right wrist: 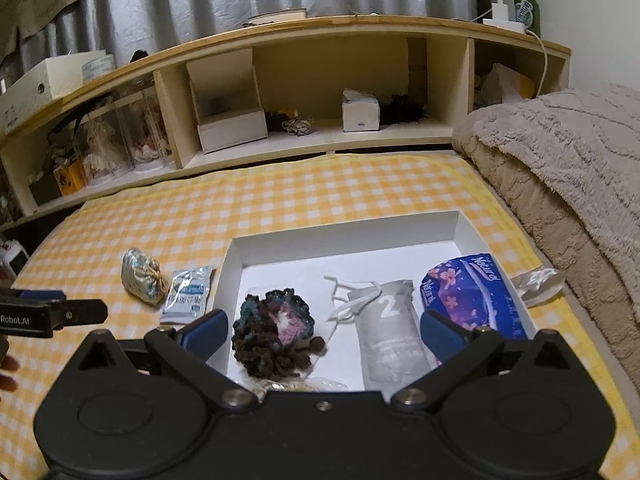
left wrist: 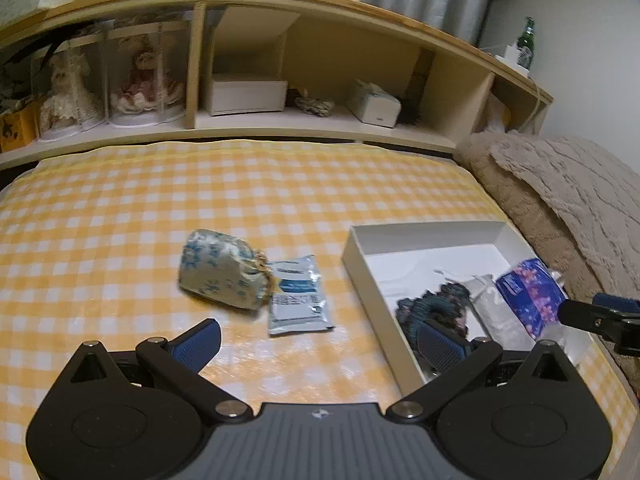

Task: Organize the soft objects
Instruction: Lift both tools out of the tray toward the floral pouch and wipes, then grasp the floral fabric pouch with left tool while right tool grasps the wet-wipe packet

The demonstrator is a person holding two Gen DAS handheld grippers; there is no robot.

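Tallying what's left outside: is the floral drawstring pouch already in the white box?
No, the floral drawstring pouch lies on the checked cloth, outside the white box.

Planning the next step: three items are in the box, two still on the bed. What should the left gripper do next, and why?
Probably ease the left gripper forward and down over the small cloth pouch. Its fingers are open and empty, and the pouch and the packet beside it still lie on the checked sheet, outside the white box. The pouch is bulkier, likely easier to pinch.
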